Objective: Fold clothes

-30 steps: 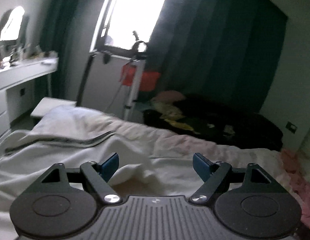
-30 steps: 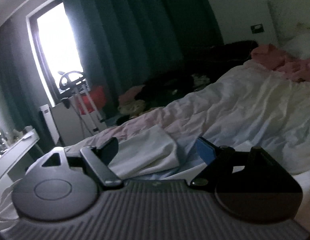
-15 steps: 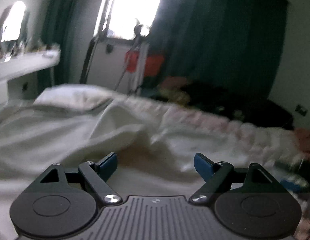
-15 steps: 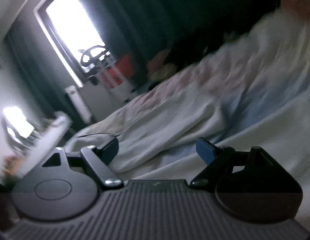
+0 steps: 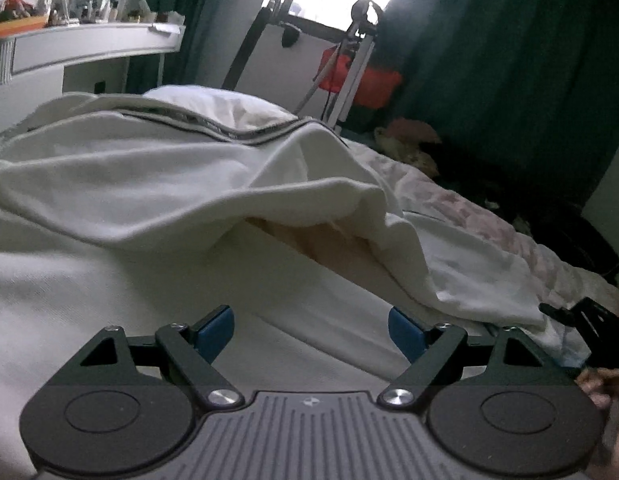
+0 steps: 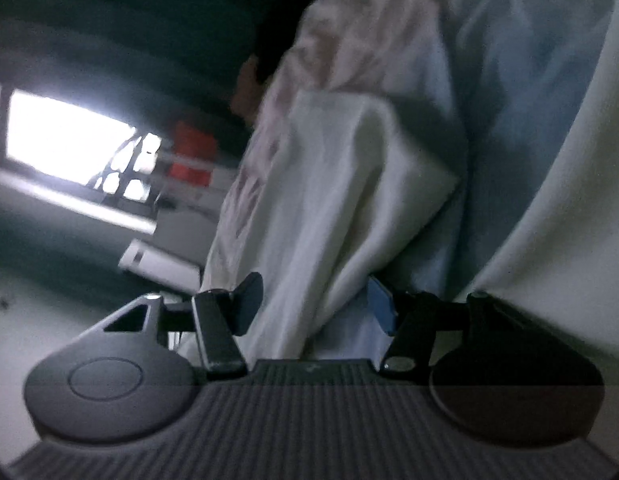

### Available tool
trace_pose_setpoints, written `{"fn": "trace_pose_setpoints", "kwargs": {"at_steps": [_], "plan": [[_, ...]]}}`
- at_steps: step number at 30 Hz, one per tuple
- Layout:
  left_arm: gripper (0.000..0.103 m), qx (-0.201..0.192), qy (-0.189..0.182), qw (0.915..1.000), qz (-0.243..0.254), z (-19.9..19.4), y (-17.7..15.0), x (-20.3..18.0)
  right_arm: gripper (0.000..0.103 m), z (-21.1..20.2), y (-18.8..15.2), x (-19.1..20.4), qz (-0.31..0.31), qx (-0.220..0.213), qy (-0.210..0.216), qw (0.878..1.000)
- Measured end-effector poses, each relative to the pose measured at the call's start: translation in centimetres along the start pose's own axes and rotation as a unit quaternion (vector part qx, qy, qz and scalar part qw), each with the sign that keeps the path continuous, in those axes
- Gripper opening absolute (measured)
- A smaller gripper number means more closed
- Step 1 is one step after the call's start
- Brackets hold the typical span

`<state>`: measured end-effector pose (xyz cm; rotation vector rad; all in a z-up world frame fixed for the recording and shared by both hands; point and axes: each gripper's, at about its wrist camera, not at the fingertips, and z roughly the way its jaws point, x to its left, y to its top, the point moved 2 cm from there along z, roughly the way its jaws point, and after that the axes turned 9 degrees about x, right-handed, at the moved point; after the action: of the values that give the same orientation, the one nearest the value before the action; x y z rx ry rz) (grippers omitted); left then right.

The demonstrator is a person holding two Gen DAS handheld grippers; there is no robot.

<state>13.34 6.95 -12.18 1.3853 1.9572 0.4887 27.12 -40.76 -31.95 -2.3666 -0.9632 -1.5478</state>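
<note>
A white garment [image 5: 157, 184] with a dark-trimmed edge lies rumpled on the bed, one flap raised into a fold. My left gripper [image 5: 309, 330] is open, low over the garment's near part, nothing between its blue pads. In the right wrist view the camera is rolled sideways. My right gripper [image 6: 315, 308] is open with a corner of the white garment [image 6: 333, 208] lying between its jaws. The right gripper's body also shows at the right edge of the left wrist view [image 5: 589, 324].
A pale floral bed cover [image 5: 489, 220] lies under the garment. A white dresser [image 5: 81, 52] stands at left, a stand with a red bag [image 5: 361, 76] by the window, dark curtains [image 5: 509, 60] behind. Dark clothes are piled beyond the bed.
Both grippers dropped close to the garment. The right gripper rolled sideways and its jaws came around the garment's corner. The left gripper moved forward and lower over the cloth.
</note>
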Motion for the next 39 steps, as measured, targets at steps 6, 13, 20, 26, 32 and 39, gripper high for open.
{"fn": "trace_pose_setpoints", "kwargs": {"at_steps": [6,13,20,26,32,39], "plan": [[0.086,0.012,-0.001,0.9999,0.012,0.8,-0.7,-0.7,0.028,2.3,1.9,-1.3,0.054,-0.035,-0.027,0.998],[0.086,0.014,-0.013,0.9997,0.015,1.7,-0.2,-0.7,0.010,-0.2,5.8,1.0,-0.004,-0.113,-0.031,0.993],[0.087,0.032,-0.050,0.9980,-0.022,3.5,1.2,0.3,0.010,-2.9,8.6,-1.4,-0.009,-0.120,-0.043,0.992],[0.087,0.061,-0.098,0.9882,-0.101,6.1,3.2,2.5,0.010,-5.1,11.0,-3.5,-0.010,-0.121,-0.052,0.991],[0.087,0.058,-0.103,0.9896,-0.082,5.8,2.9,2.2,0.010,-8.4,11.6,-2.9,-0.048,-0.171,-0.069,0.982],[0.087,0.063,-0.104,0.9912,-0.052,5.4,2.2,1.2,0.010,-8.7,10.1,-5.7,-0.035,-0.132,-0.189,0.972]]}}
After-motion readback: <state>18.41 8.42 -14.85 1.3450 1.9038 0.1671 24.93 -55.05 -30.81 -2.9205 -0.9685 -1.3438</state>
